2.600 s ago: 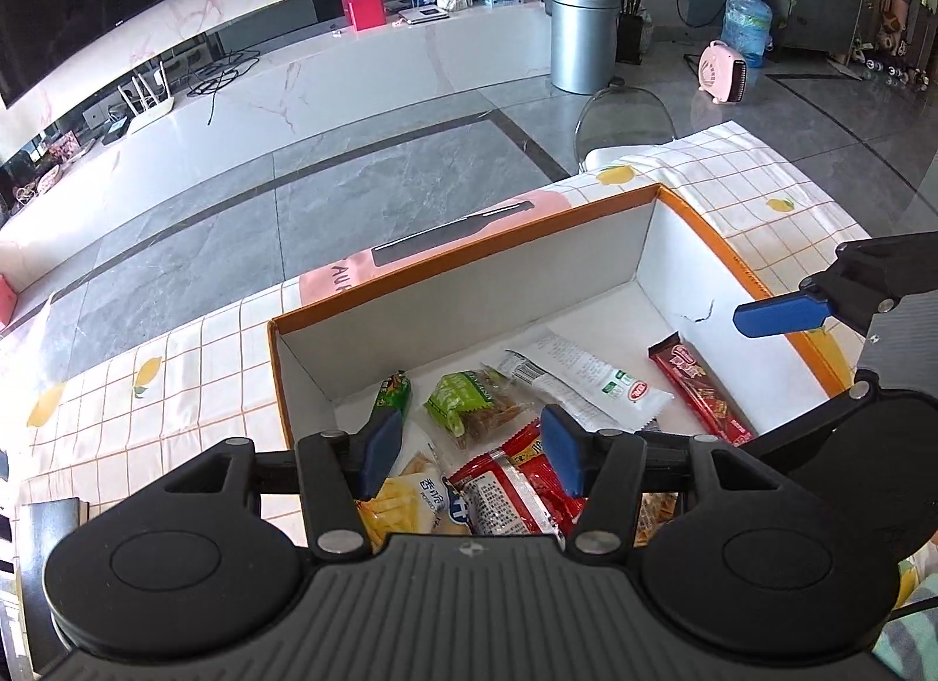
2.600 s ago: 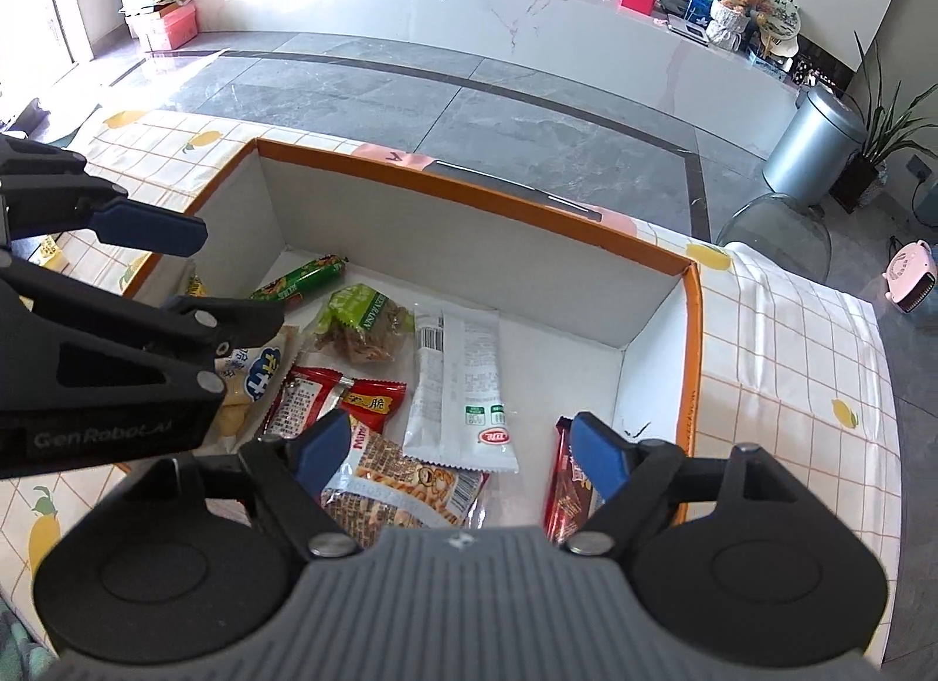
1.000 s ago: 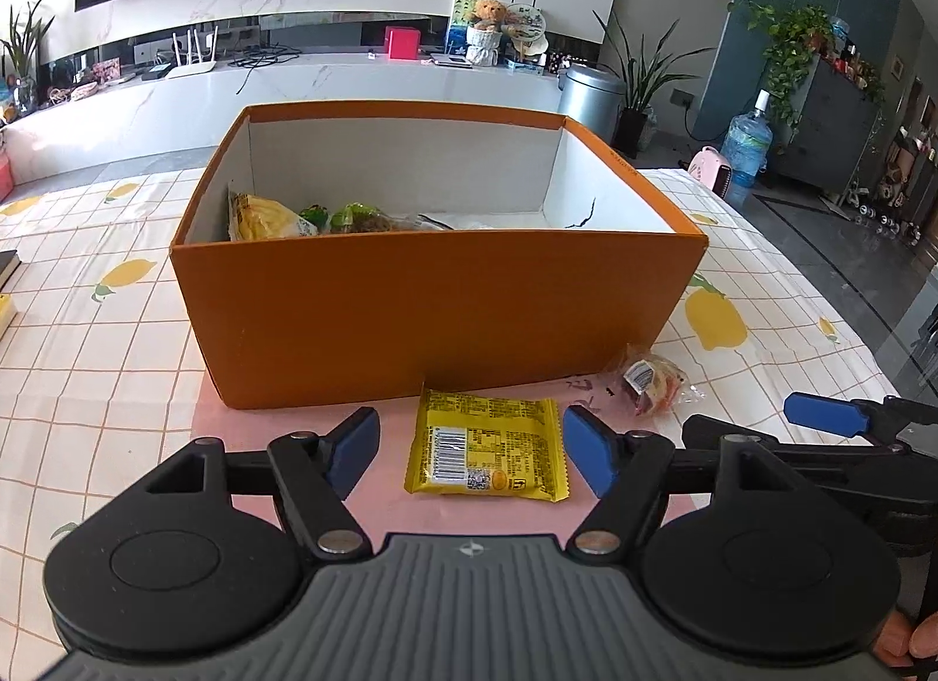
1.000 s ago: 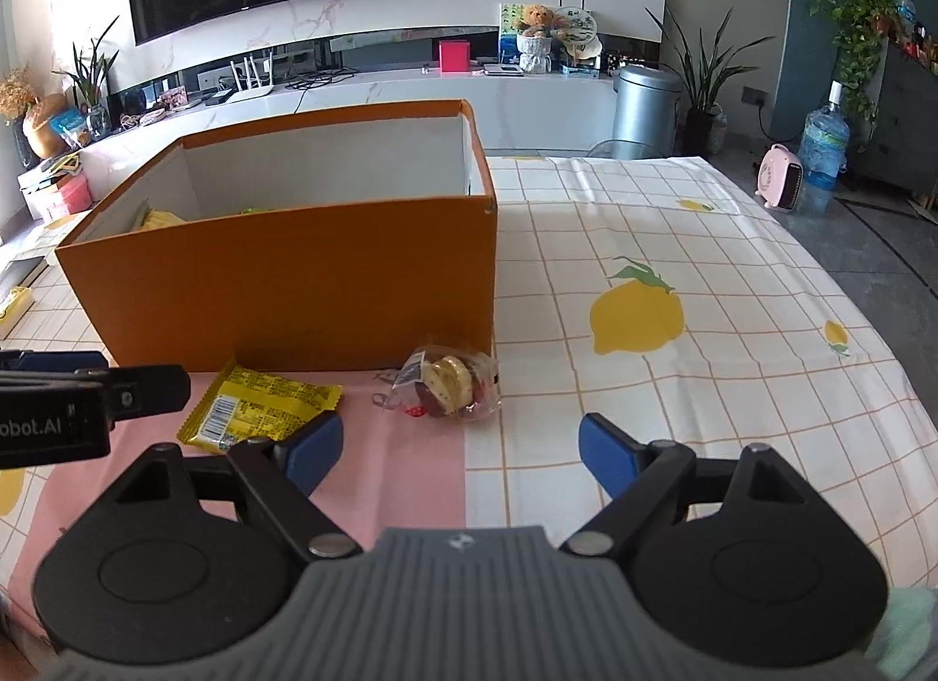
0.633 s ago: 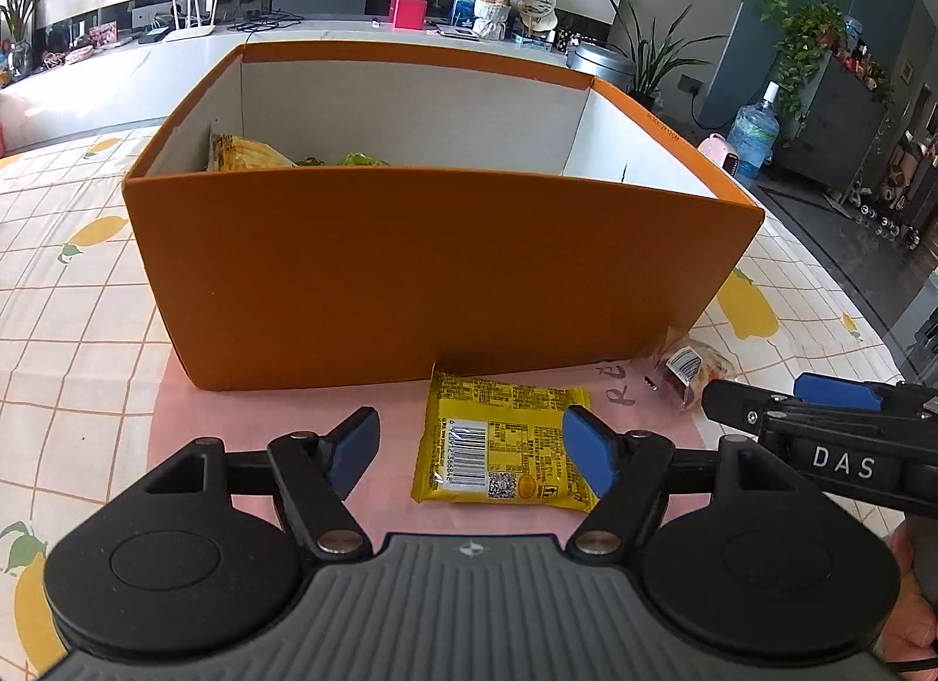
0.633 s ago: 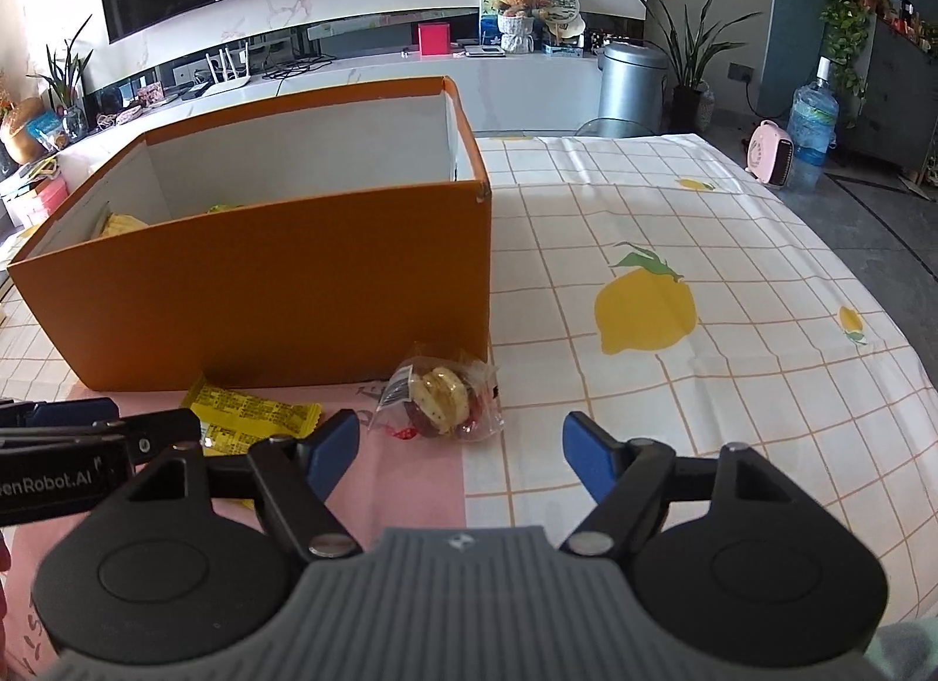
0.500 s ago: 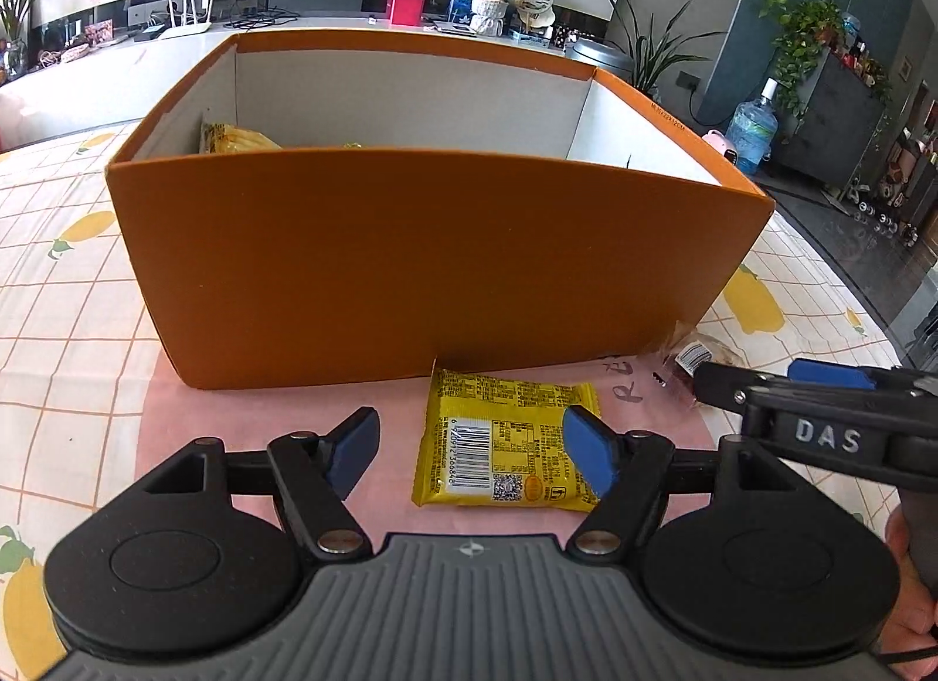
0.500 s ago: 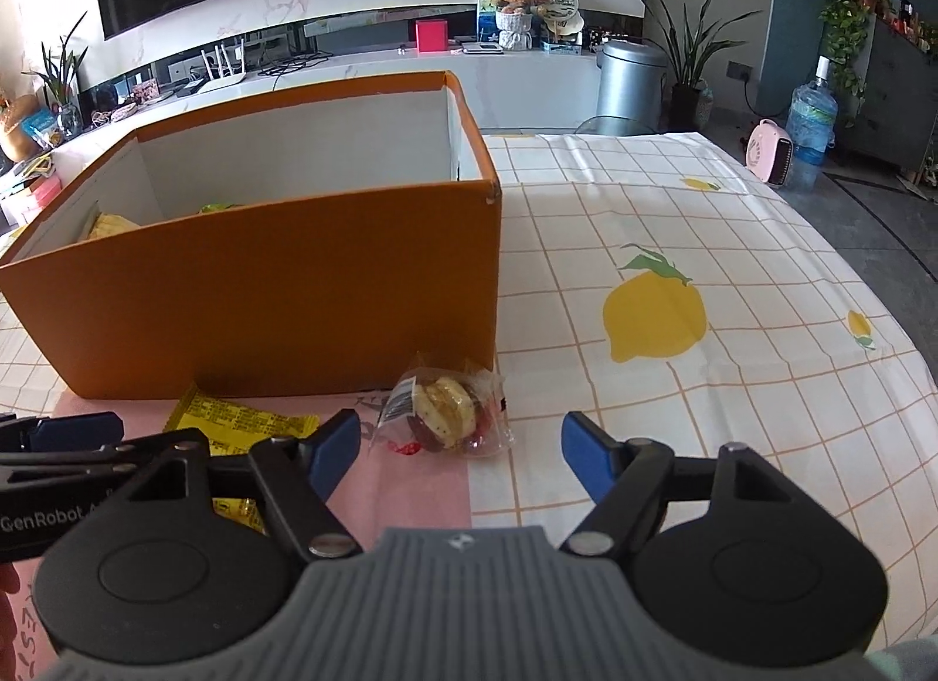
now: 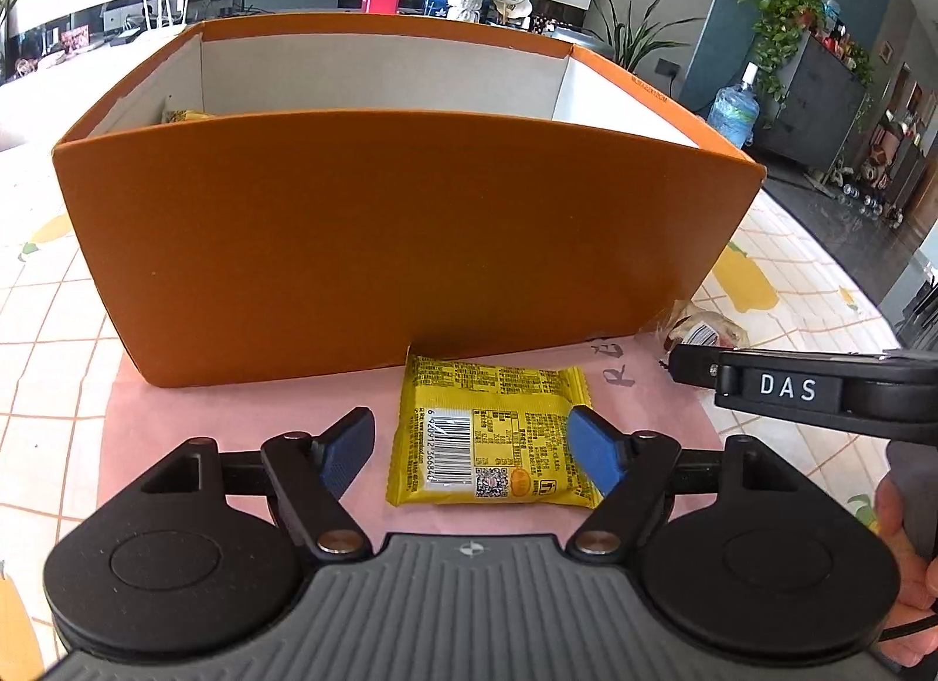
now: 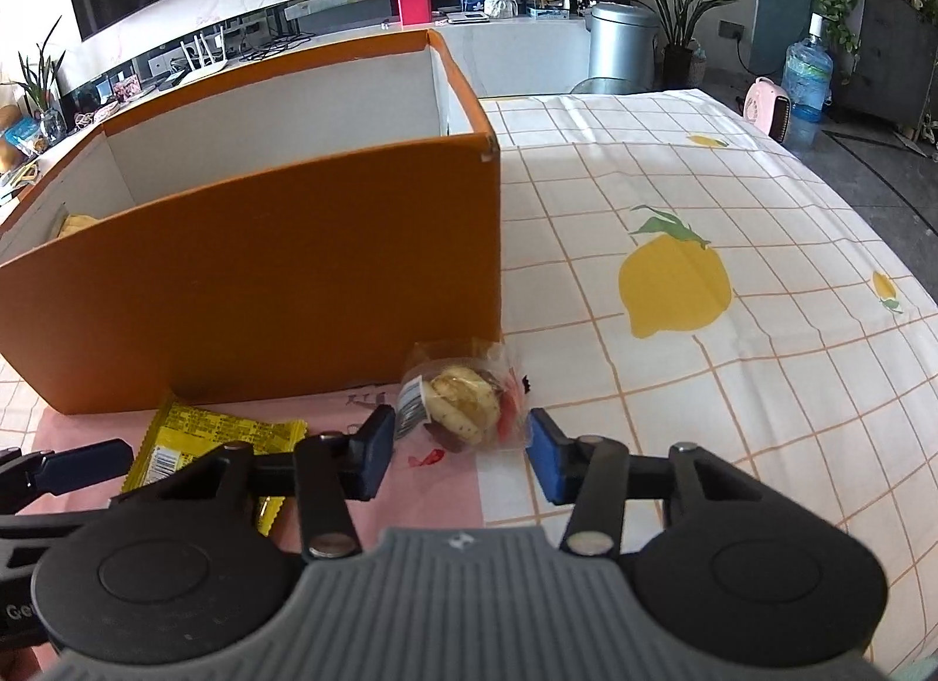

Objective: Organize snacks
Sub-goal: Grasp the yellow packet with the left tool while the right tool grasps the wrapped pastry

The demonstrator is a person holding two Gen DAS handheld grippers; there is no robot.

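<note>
yellow packet (image 9: 491, 435) against orange box (image 9: 381, 235)

Left gripper (image 9: 472, 443) jaws opening, straddling yellow snack packet (image 9: 489, 429) before orange box (image 9: 381, 235).

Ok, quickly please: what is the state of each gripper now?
Left gripper: jaws opening, astride the flat yellow snack packet, not gripping.
Right gripper: jaws closing around the clear-wrapped pastry, not yet clamped.
</note>
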